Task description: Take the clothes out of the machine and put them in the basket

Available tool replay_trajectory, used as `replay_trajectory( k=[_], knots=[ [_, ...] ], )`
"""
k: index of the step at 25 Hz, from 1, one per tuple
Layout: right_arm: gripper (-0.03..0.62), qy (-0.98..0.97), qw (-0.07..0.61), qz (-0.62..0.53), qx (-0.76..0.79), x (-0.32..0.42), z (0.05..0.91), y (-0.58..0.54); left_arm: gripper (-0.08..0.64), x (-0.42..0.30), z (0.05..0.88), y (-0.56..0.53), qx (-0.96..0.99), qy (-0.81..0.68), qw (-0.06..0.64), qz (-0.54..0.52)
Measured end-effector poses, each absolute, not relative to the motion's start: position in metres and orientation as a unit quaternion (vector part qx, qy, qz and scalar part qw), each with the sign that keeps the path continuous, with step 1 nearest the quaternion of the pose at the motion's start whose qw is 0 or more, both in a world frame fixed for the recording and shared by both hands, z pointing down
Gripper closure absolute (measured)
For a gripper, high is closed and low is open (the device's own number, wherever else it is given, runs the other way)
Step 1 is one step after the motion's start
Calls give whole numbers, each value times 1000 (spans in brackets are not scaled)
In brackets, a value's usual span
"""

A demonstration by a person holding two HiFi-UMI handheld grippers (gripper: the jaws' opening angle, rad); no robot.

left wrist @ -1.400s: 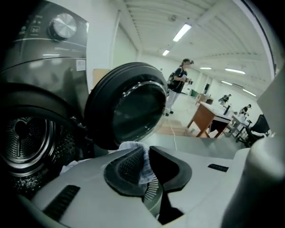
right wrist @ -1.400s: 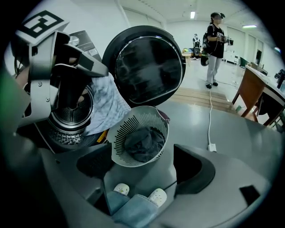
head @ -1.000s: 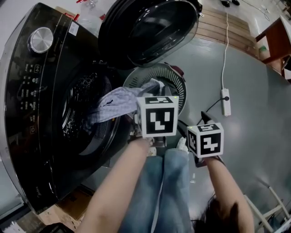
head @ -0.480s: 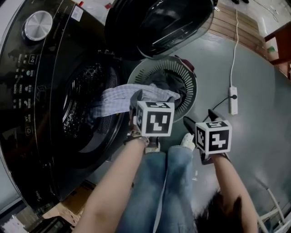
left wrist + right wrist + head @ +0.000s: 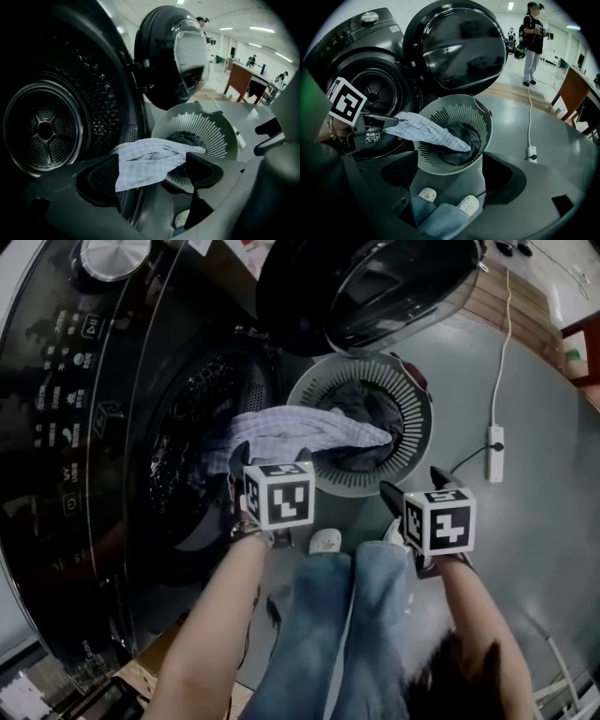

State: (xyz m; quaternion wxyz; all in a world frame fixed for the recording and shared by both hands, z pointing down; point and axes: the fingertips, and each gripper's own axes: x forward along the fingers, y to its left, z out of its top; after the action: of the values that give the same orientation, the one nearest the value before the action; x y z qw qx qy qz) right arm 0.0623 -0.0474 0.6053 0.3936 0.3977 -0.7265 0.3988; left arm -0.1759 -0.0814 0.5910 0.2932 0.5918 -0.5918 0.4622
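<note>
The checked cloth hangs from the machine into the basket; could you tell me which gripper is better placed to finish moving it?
Probably left. The left gripper, jaws just opening, has the end of the cloth at the machine between them, unpressed. The right gripper, open, is off beside the basket.

Left gripper (image 5: 151,176) opened, released checked cloth (image 5: 309,427), swung back toward drum (image 5: 183,442); cloth end now draped into basket (image 5: 419,442).
</note>
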Motion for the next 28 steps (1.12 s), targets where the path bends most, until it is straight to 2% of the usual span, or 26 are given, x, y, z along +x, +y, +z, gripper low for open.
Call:
replay_trajectory(
  k=[9,23,25,28],
  knots=[
    [164,-738,408,387,374,34,610,-41,124,-281,613,-62,508,-636,278,510],
    [164,-745,406,387,361,17,637,-38,127,-326,658,-59,461,-630,279,560],
    [164,-749,406,384,356,15,642,-37,145,-326,661,-58,476,-629,300,537],
    [164,-749,406,386,353,16,649,-34,222,-312,673,-57,509,-617,336,497]
  ],
)
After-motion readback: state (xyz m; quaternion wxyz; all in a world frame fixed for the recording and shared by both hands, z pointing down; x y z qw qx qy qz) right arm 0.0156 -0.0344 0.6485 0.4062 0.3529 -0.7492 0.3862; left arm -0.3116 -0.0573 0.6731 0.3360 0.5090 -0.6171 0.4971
